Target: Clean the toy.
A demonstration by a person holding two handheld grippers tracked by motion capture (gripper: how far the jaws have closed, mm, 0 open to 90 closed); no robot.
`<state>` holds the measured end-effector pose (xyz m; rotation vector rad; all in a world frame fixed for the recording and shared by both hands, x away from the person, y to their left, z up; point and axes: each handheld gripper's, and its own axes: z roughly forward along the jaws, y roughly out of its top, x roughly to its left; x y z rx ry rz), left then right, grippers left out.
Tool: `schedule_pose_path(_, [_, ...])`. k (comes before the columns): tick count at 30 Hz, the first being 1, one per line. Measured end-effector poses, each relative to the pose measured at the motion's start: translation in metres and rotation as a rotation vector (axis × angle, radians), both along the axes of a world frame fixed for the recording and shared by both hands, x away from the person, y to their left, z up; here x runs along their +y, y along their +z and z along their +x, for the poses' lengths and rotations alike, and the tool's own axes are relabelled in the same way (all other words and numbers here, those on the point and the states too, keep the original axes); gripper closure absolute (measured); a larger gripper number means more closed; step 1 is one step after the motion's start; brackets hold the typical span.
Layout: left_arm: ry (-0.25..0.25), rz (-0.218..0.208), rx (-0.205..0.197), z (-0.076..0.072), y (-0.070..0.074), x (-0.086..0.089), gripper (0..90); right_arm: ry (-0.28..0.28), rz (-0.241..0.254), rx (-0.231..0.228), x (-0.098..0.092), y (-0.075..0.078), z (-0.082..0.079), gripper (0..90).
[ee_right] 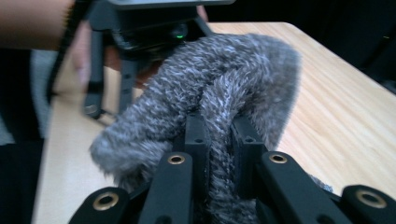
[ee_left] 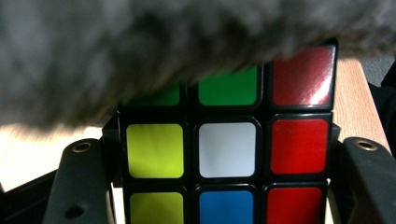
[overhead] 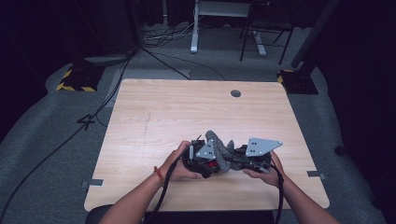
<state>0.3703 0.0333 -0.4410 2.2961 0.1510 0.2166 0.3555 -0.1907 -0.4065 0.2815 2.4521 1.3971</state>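
The left hand-held gripper (ee_left: pixel 224 196) clamps the puzzle cube (ee_left: pixel 227 149) while the right hand-held gripper (ee_right: pixel 219 154) pinches the grey fuzzy cloth (ee_right: pixel 205 93), draped over the cube's far upper edge

A pale wooden bench (overhead: pixel 154 116) with a round cable hole (overhead: pixel 236 93) stands on grey carpet (overhead: pixel 42 135), black cables (overhead: pixel 56 149) trailing at the left of the frame, white desk legs (overhead: pixel 194 28) and a dark chair (overhead: pixel 266 28) at the top, darkness all around.
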Motion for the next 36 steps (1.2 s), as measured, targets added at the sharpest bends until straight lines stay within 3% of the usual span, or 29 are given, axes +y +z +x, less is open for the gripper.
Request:
schedule_pose_path(3, [-0.005,-0.022,-0.002,-0.001,0.003,0.003,33.6,-0.064,-0.035,0.0,-0.003,-0.005,0.009,80.3])
schedule_pose_path(7, [0.001,-0.042,-0.013,-0.001,0.008,0.007,33.6,-0.108,-0.054,0.066,-0.015,-0.019,0.023,80.3])
schedule_pose_path(9, [0.004,-0.036,-0.01,-0.001,0.008,0.007,33.6,-0.101,-0.044,0.064,-0.017,-0.019,0.02,80.2])
schedule_pose_path(13, [0.001,-0.025,-0.009,-0.002,0.006,0.003,33.6,-0.045,0.026,0.05,-0.013,-0.006,0.011,80.2])
schedule_pose_path(16, [-0.011,-0.001,-0.017,-0.003,0.003,-0.001,33.4,-0.025,0.013,0.018,-0.002,-0.002,0.003,80.3])
schedule_pose_path(25, [0.002,0.022,-0.021,-0.003,0.0,-0.005,33.5,0.001,0.032,0.025,0.01,0.002,-0.001,80.3])
schedule_pose_path(27, [0.005,0.008,-0.028,-0.003,0.002,-0.003,33.6,-0.022,0.026,0.03,0.004,0.001,0.002,80.3])
schedule_pose_path(29, [0.013,-0.041,-0.032,-0.003,0.009,0.005,33.7,-0.043,0.033,0.052,-0.005,-0.002,0.006,80.3])
schedule_pose_path(31, [0.019,-0.064,-0.034,-0.002,0.012,0.009,33.7,-0.083,0.019,0.067,-0.016,-0.008,0.01,80.3])
schedule_pose_path(33, [0.022,-0.081,-0.032,-0.001,0.014,0.012,33.7,-0.088,0.017,0.079,-0.02,-0.01,0.012,80.3])
schedule_pose_path(34, [0.03,-0.109,-0.032,0.0,0.017,0.016,33.7,-0.102,0.003,0.115,-0.027,-0.017,0.018,80.3])
schedule_pose_path(35, [0.03,-0.109,-0.032,0.0,0.017,0.016,33.7,-0.102,0.003,0.115,-0.027,-0.017,0.018,80.3])
schedule_pose_path(36, [0.029,-0.138,-0.026,0.0,0.019,0.018,33.7,-0.097,0.02,0.161,-0.029,-0.023,0.023,80.3])
